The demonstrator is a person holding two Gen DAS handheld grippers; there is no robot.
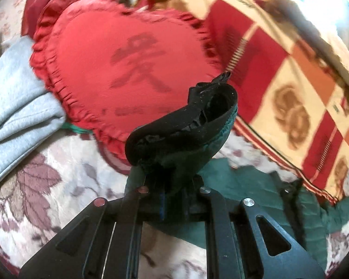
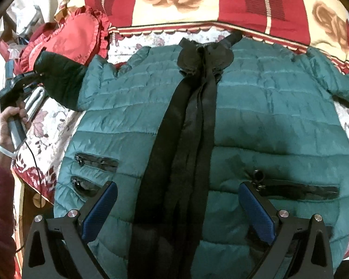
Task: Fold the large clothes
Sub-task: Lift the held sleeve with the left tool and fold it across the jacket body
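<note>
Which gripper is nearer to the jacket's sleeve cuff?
Left. The left gripper is shut on the sleeve cuff, lifting it; the right gripper hovers open over the jacket hem.

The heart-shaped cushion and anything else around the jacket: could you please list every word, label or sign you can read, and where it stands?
"爱": large dark character, blurred, my best reading, on the face of the red heart-shaped cushion.
Small line of lettering under that character: too blurred to read.
Lettering near the cushion's edge in the right wrist view: only "ou" shows, the rest is hidden.
Small marks on the checked blanket: too blurred to read.
Green jacket: no text visible.
</note>
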